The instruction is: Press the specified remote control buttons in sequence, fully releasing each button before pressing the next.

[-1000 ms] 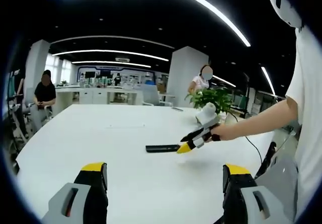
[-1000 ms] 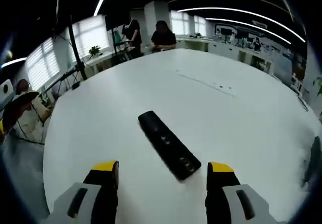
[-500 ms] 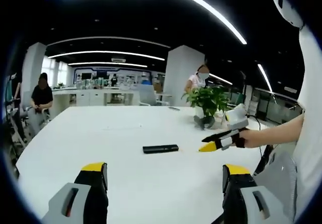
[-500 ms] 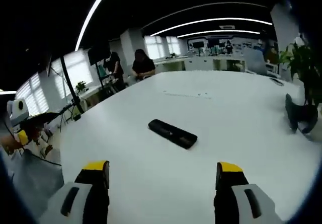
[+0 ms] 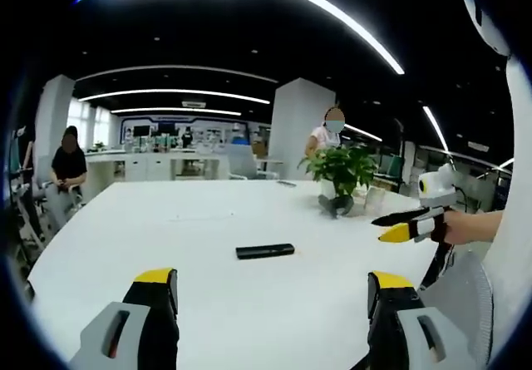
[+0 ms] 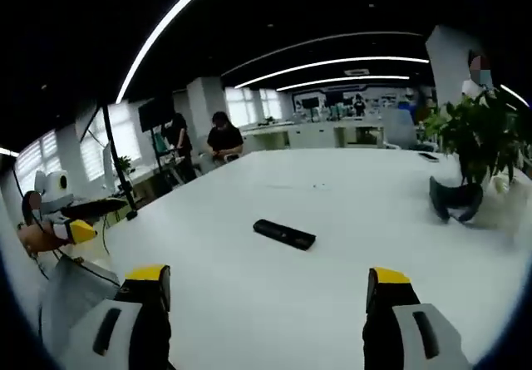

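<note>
Left tongs (image 5: 273, 297) wide apart, right tongs (image 6: 268, 295) apart, both empty, remote (image 5: 265, 251) untouched on table (image 5: 166, 237)

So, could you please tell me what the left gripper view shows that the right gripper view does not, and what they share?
The left gripper view has the right tool coming in from the right, held by a hand, and a white pillar. The right gripper view has the left tool at its left edge and a dark object beside the plant. Both share the black remote lying alone on the white table, and the potted plant.
</note>
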The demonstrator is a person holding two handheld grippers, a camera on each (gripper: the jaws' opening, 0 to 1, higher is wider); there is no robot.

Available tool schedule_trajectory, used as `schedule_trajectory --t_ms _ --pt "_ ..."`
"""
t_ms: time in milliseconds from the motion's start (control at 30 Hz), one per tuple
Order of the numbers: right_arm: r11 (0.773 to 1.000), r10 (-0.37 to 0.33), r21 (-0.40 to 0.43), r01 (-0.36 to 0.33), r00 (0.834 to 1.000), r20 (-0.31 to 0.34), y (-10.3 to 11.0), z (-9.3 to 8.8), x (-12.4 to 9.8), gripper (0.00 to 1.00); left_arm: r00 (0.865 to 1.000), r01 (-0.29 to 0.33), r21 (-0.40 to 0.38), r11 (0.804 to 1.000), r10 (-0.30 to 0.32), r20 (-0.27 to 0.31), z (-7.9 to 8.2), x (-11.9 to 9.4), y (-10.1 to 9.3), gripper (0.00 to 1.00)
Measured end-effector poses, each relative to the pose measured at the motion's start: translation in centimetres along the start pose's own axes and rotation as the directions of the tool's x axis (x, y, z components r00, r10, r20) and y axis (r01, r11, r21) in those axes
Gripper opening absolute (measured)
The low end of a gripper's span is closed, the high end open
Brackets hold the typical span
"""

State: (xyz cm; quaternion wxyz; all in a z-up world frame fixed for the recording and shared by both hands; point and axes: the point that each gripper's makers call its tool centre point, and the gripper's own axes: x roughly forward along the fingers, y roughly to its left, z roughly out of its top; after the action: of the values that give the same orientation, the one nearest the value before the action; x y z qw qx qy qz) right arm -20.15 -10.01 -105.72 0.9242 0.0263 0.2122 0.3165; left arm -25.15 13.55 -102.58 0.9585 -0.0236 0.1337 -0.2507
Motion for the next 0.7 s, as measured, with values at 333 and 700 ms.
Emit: schedule_trajectory --t_ms 333,700 --pt "1.000 -0.029 0.013 0.028 0.997 0.071 1.1 0.7 -2.7 0.99 1.000 -0.014 -0.007 1.000 0.014 0.019 0.7 -0.6 0.0 0.97" --pt "0.997 -0.067 0.051 0.061 0.992 0.112 1.1 0.6 -4.6 0.99 0.999 -0.031 -0.018 0.999 0.031 0.021 0.9 -1.4 0.5 0.97"
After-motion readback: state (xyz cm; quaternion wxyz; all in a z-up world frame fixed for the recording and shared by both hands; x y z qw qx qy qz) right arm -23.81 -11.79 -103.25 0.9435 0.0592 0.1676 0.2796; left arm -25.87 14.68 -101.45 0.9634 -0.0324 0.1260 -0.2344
